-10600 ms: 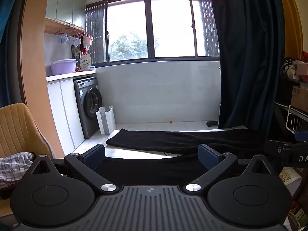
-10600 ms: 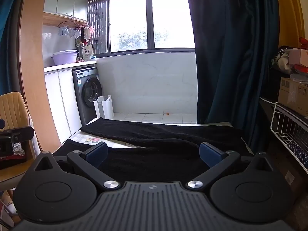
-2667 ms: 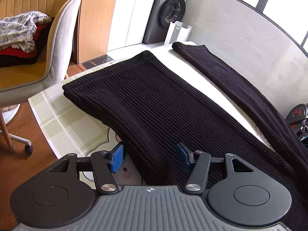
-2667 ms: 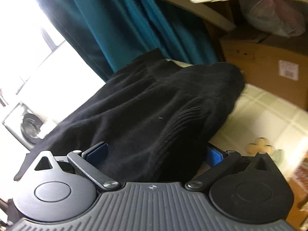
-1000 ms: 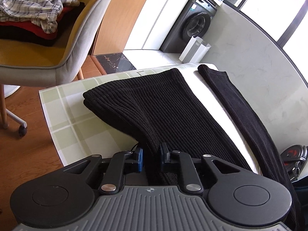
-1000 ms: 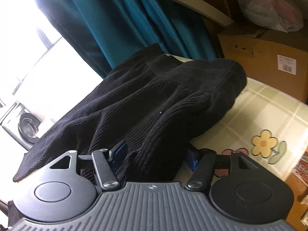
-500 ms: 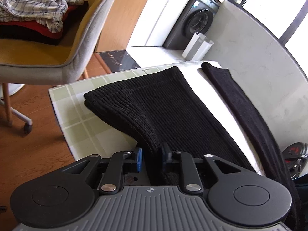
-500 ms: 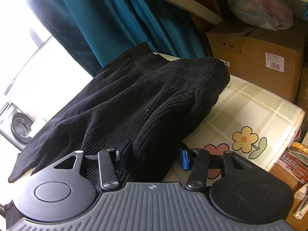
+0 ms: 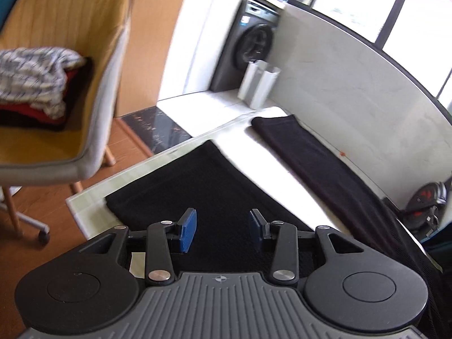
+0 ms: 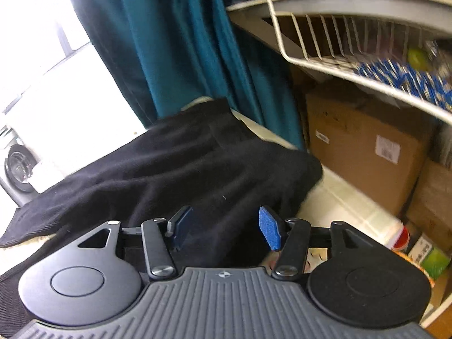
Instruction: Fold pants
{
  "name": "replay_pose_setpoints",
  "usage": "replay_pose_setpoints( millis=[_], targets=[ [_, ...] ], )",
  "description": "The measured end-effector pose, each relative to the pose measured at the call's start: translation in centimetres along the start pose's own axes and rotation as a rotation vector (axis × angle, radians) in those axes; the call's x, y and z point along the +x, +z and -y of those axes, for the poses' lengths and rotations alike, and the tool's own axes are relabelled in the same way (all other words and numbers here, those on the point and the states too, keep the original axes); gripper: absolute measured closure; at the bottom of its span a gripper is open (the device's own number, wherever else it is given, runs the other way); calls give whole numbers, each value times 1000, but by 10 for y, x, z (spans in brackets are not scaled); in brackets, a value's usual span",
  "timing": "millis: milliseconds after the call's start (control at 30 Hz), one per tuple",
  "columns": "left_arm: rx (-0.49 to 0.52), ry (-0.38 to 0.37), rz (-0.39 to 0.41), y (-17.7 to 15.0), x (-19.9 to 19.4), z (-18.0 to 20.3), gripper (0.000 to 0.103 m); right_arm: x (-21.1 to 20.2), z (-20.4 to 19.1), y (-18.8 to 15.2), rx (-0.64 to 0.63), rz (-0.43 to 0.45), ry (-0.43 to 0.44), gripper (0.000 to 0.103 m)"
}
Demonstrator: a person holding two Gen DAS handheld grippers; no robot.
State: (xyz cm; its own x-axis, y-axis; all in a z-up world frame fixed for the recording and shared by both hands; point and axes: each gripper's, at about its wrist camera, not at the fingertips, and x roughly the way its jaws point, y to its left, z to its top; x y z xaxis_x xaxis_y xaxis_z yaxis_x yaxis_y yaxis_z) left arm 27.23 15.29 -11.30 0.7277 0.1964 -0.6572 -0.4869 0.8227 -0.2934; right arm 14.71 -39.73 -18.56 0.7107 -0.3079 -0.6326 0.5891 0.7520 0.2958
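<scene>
While the left gripper (image 9: 221,230) opens its fingers, both it and the right gripper (image 10: 224,230) hang empty, half-wide, above the pants (image 9: 220,186).

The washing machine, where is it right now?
In the left wrist view the washing machine stands at top centre against the far wall, just behind a white bin, beyond the far end of the black pants.

Bright daylight blows out the window (image 10: 42,56); both fisheye views are motion-blurred and edge-warped.
</scene>
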Motion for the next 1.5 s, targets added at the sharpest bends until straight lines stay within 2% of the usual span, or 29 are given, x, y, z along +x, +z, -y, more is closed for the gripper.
replay_pose_setpoints(
  millis=[200, 433, 500, 633, 700, 767, 900, 967, 1033, 1167, 1233, 1300, 1400, 1500],
  targets=[
    [130, -112, -49, 22, 16, 52, 55, 21, -19, 30, -73, -28, 47, 47],
    [219, -173, -141, 45, 68, 132, 52, 82, -62, 74, -201, -76, 96, 47],
    [225, -187, -177, 54, 90, 157, 47, 103, -76, 91, -228, -72, 106, 47],
    [208, -206, -250, 75, 148, 204, 44, 154, -108, 128, -264, -81, 102, 47],
    [222, -204, -287, 81, 176, 226, 40, 183, -123, 147, -237, -112, 76, 46],
    [242, -208, -326, 85, 208, 247, 39, 216, -137, 167, -187, -182, 64, 38],
    [288, -195, -371, 85, 261, 275, 37, 276, -158, 192, -136, -280, -6, 38],
    [286, -195, -396, 81, 281, 280, 37, 298, -173, 195, -211, -300, -16, 38],
    [262, -197, -420, 79, 297, 281, 36, 316, -190, 193, -357, -311, -7, 37],
    [204, -181, -455, 77, 323, 276, 35, 341, -216, 181, -576, -348, 53, 35],
    [199, -179, -462, 76, 330, 277, 34, 347, -221, 175, -631, -359, 88, 34],
    [200, -185, -470, 76, 338, 282, 27, 354, -227, 168, -677, -381, 120, 34],
    [218, -189, -463, 80, 342, 285, 24, 364, -231, 159, -704, -428, 170, 34],
    [256, -192, -468, 79, 345, 292, 19, 375, -235, 150, -722, -457, 176, 31]
  ],
)
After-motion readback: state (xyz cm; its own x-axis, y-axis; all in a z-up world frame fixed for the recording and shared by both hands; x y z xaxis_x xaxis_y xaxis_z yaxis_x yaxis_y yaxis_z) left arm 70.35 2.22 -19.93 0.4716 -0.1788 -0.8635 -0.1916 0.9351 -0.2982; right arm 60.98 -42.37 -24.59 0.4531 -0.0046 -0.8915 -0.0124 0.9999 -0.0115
